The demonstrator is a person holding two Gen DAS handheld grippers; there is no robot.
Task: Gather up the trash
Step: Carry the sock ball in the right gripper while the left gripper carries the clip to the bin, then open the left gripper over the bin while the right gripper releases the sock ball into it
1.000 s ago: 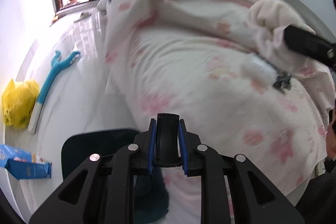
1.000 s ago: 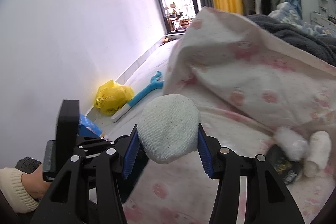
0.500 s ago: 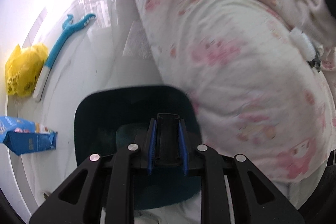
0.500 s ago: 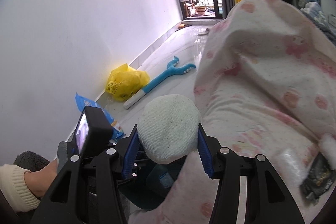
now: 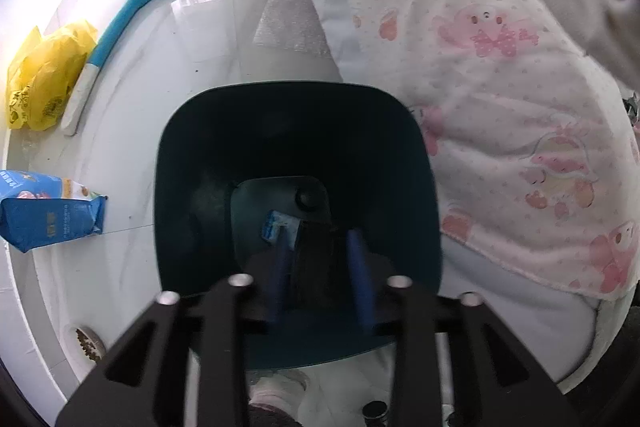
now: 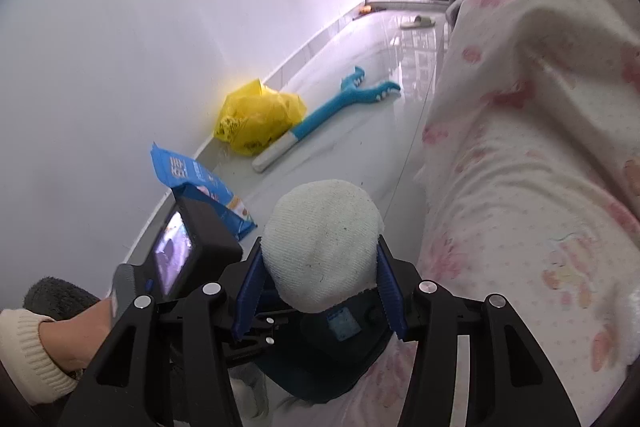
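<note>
Glossy floor, dark bin (image 5: 296,131) beside the bed. Left gripper (image 5: 320,259) opening, dropping a dark scrap. Right gripper (image 6: 320,291) clenched on a white wad (image 6: 320,243), awaiting its turn.

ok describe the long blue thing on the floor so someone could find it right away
Look along the white wall to the yellow plastic bag at its base. Right beside it lies the grabber stick: blue with a white handle, and alone in ending in a two-pronged toothed fork.

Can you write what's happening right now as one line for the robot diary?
left gripper: opening, dark item between, over bin | right gripper: holding white wad
</note>
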